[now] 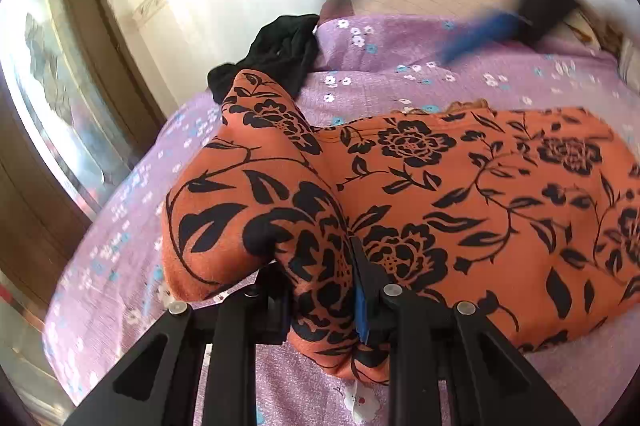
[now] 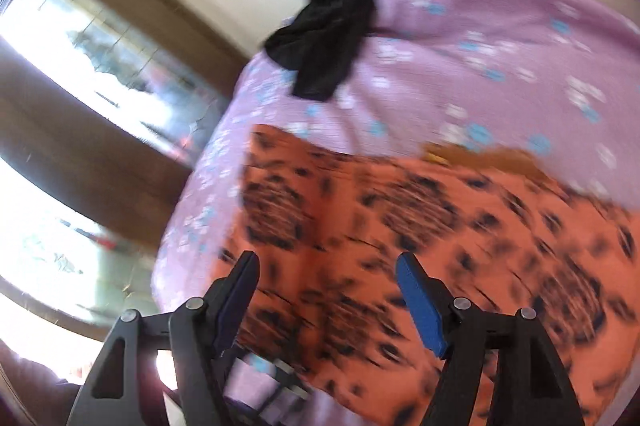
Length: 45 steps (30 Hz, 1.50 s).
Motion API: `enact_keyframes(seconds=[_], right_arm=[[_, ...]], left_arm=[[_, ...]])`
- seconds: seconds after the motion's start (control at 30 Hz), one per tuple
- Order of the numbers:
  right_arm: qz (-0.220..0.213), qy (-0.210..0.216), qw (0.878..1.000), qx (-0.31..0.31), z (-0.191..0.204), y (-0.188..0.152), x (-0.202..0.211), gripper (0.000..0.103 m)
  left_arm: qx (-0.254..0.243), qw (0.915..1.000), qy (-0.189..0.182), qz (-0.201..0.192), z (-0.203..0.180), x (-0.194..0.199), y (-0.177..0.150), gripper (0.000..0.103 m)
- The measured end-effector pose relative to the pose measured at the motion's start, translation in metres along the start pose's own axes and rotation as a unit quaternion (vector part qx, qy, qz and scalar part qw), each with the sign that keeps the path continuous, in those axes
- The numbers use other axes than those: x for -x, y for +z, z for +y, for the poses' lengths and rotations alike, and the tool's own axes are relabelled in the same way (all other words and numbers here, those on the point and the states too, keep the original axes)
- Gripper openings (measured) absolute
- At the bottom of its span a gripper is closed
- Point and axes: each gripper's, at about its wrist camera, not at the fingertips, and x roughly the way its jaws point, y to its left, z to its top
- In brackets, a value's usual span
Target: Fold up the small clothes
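Left tongs (image 1: 320, 266) clamp a bunched orange cloth (image 1: 480, 194) fold; right tongs (image 2: 328, 266) released above it, on bed (image 1: 380, 42).

Both grippers were matte black. On the right gripper (image 2: 328, 300), angular linkage arms at five and seven o'clock carried round silver pivot screws and triangular cut-outs; one finger (image 2: 420, 310) wore a blue pad. The left gripper (image 1: 320, 300) looked alike, a blue strip perhaps lining its one o'clock finger.

Orange black-flowered garment (image 1: 460, 186), lilac white-flowered bedsheet (image 1: 380, 58), black cloth (image 1: 280, 46).
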Motion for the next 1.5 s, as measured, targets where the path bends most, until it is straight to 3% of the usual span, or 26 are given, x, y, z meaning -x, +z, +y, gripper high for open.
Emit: enact_keyframes(seconds=[0.17, 0.3, 0.4, 0.5, 0.63, 0.8, 0.97, 1.0, 1.07, 1.1, 1.3, 1.4, 1.5], right_arm=[[0.043, -0.057, 0.995, 0.066, 0.048, 0.029, -0.036, 0.074], [0.069, -0.117, 0.985, 0.104, 0.069, 0.034, -0.052, 0.074], [0.079, -0.198, 0.969, 0.122, 0.068, 0.029, -0.059, 0.074], [0.082, -0.232, 0.966, 0.085, 0.039, 0.028, -0.063, 0.074], [0.071, -0.186, 0.980, 0.014, -0.006, 0.024, -0.059, 0.073], [0.053, -0.119, 0.991, -0.012, -0.012, 0.027, -0.059, 0.073], [0.074, -0.144, 0.986, 0.033, 0.005, 0.032, -0.083, 0.072], [0.087, -0.142, 0.985, 0.035, 0.004, 0.030, -0.093, 0.067], [0.107, -0.127, 0.985, 0.051, 0.002, 0.027, -0.107, 0.019], [0.101, -0.132, 0.984, 0.065, 0.003, 0.024, -0.108, 0.019], [0.011, -0.118, 0.989, 0.092, 0.007, 0.008, -0.055, 0.015], [-0.039, -0.110, 0.990, 0.084, -0.004, -0.002, -0.010, 0.015], [-0.088, -0.103, 0.989, 0.063, -0.025, -0.016, 0.036, 0.015]], left_arm=[[-0.054, 0.9983, 0.010, -0.022, -0.021, 0.011, -0.005, 0.024], [-0.114, 0.9922, 0.004, -0.050, -0.043, 0.022, -0.014, 0.024], [-0.147, 0.9872, 0.000, -0.063, -0.057, 0.028, -0.020, 0.024], [-0.158, 0.9855, 0.004, -0.063, -0.063, 0.030, -0.022, 0.023], [-0.162, 0.9849, 0.010, -0.062, -0.062, 0.031, -0.023, 0.023], [-0.157, 0.9858, 0.014, -0.057, -0.062, 0.028, -0.020, 0.023], [-0.148, 0.9875, 0.013, -0.052, -0.062, 0.018, -0.015, 0.023], [-0.149, 0.9874, 0.013, -0.052, -0.063, 0.018, -0.015, 0.023], [-0.152, 0.9867, 0.015, -0.055, -0.064, 0.017, -0.015, 0.023], [-0.152, 0.9869, 0.012, -0.054, -0.064, 0.017, -0.015, 0.023], [-0.144, 0.9866, -0.017, -0.075, -0.063, 0.030, -0.014, 0.023], [-0.144, 0.9817, -0.044, -0.117, -0.069, 0.049, -0.013, 0.023], [-0.143, 0.9700, -0.091, -0.174, -0.076, 0.073, -0.016, 0.023]])
